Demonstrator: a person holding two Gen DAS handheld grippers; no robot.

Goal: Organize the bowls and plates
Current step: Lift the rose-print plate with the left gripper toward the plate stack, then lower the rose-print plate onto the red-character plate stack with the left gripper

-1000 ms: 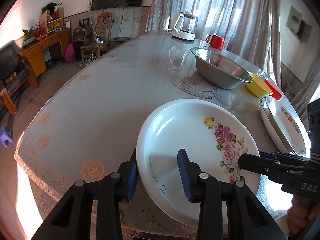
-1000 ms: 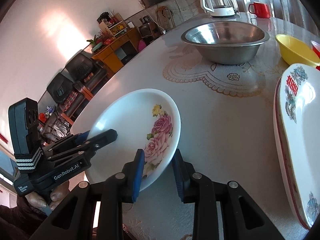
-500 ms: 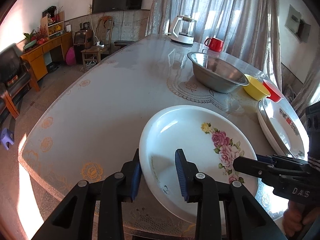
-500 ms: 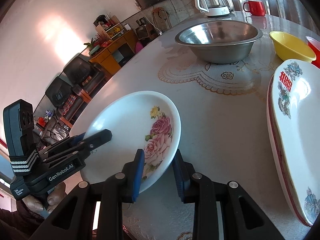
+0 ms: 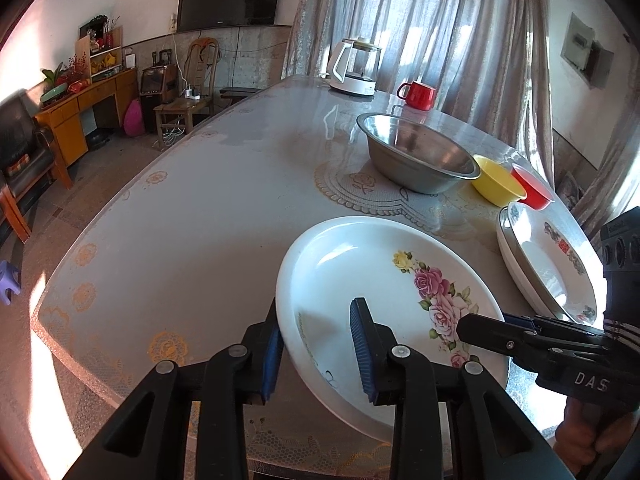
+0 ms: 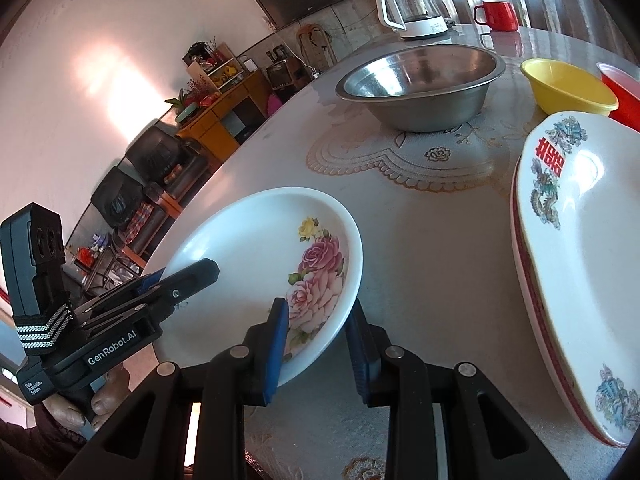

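Note:
A white plate with pink roses (image 5: 360, 272) lies at the near edge of the table, held from both sides. My left gripper (image 5: 316, 312) is shut on its left rim, one blue pad inside the plate and one outside. My right gripper (image 6: 318, 308) is shut on the right rim beside the roses, on the same plate (image 6: 248, 240). Each gripper shows in the other's view, the right (image 5: 472, 324) and the left (image 6: 200, 272). Whether the plate's underside touches the table is hidden.
A stack of white plates with a red character (image 6: 580, 240) lies to the right of the rose plate. Behind stand a steel bowl (image 5: 416, 156), a yellow bowl (image 5: 496, 184) and a red bowl (image 5: 532, 190). A kettle (image 5: 356, 66) and a red mug (image 5: 416, 94) stand at the far end.
My left gripper's jaws have narrowed onto the plate's left rim. The right gripper has kept its hold, and the plate has barely shifted.

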